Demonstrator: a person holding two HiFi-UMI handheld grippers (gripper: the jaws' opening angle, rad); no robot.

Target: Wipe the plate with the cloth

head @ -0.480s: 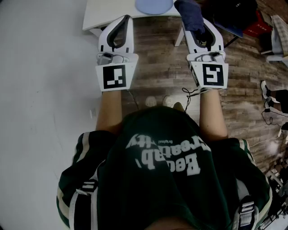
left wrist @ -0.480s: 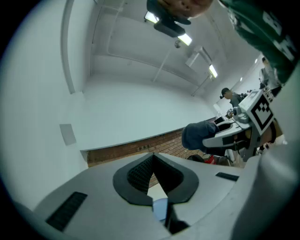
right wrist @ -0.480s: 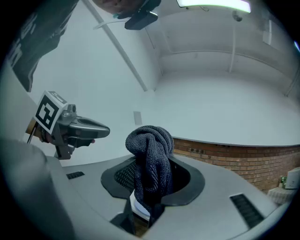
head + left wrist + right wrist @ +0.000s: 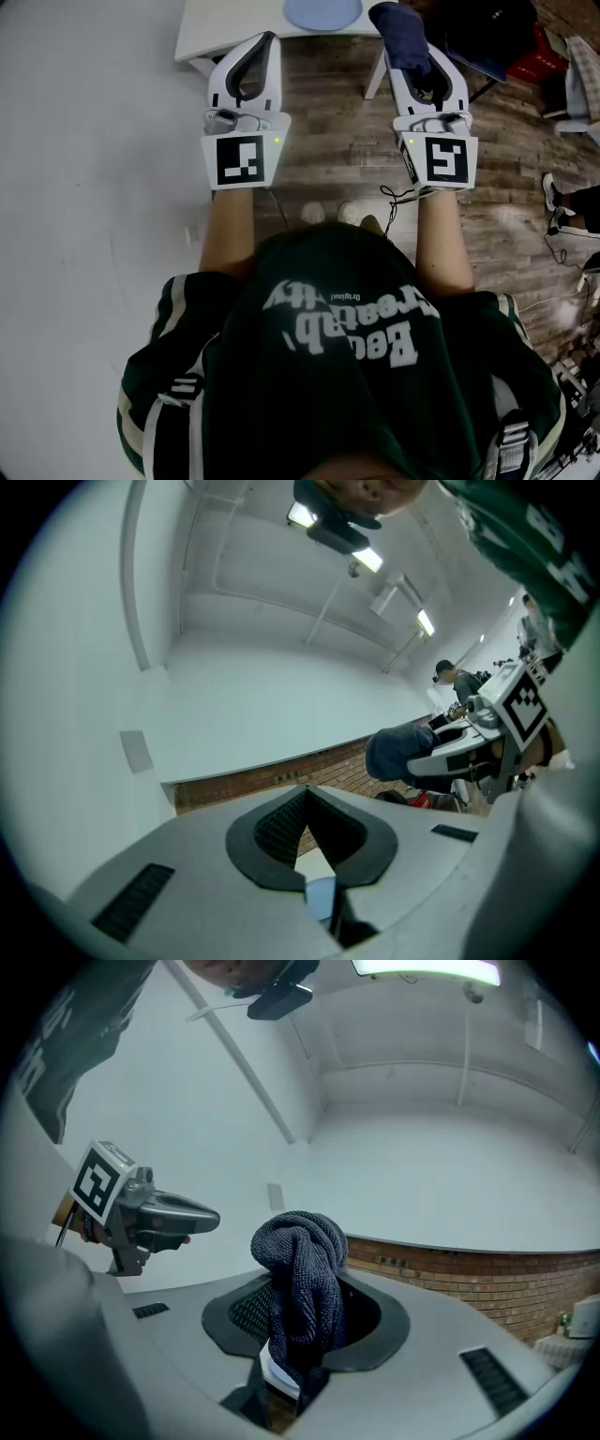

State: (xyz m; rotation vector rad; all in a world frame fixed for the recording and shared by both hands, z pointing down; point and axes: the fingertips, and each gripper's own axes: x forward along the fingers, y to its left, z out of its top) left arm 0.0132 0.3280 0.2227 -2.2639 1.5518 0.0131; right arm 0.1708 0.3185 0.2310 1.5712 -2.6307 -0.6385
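Head view: both forearms are reaching forward side by side, with the left gripper [image 4: 263, 42] and right gripper [image 4: 412, 58] pointing at the table [image 4: 220, 33]. The plate [image 4: 322, 11] is sitting on the table between them. Left gripper view: the jaws are pressing together with nothing in them. Right gripper view: the jaws are clamping the bunched cloth [image 4: 302, 1269]. Wiping probably hasn't started, and the next move calls for lowering the cloth onto the plate.

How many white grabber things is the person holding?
2. The left white hand-held gripper is shut and empty, by the white table; the right white hand-held gripper clamps a dark blue knitted cloth. None seem hidden.
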